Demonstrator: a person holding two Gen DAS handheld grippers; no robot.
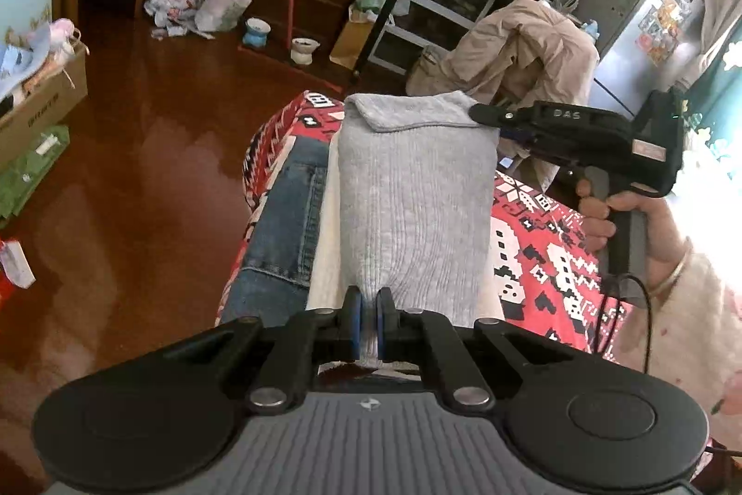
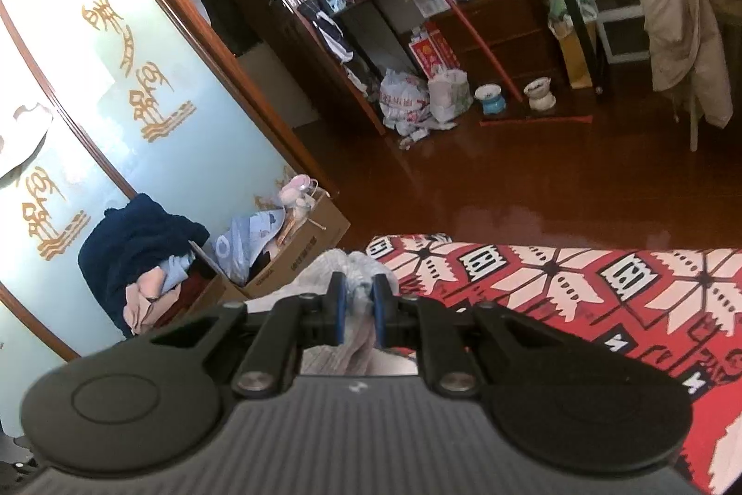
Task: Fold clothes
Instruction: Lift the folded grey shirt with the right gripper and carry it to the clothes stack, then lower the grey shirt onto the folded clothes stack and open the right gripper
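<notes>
A grey ribbed knit garment (image 1: 412,189) hangs stretched lengthwise above the red patterned blanket (image 1: 542,258). My left gripper (image 1: 368,309) is shut on its near end. My right gripper (image 1: 482,113) is shut on its far right corner, where the top edge is folded over. In the right wrist view, my right gripper (image 2: 357,300) pinches a bunch of the grey fabric (image 2: 355,279) between its blue pads. Under the grey garment lie a white cloth (image 1: 327,258) and blue jeans (image 1: 283,226).
The blanket (image 2: 579,291) covers the work surface, whose edge drops to a red-brown floor (image 1: 153,151). Cardboard boxes of clothes (image 2: 283,249) stand by the sliding wardrobe door (image 2: 106,86). A chair draped with a beige coat (image 1: 519,49) stands beyond the surface. Shelves and bags line the far wall.
</notes>
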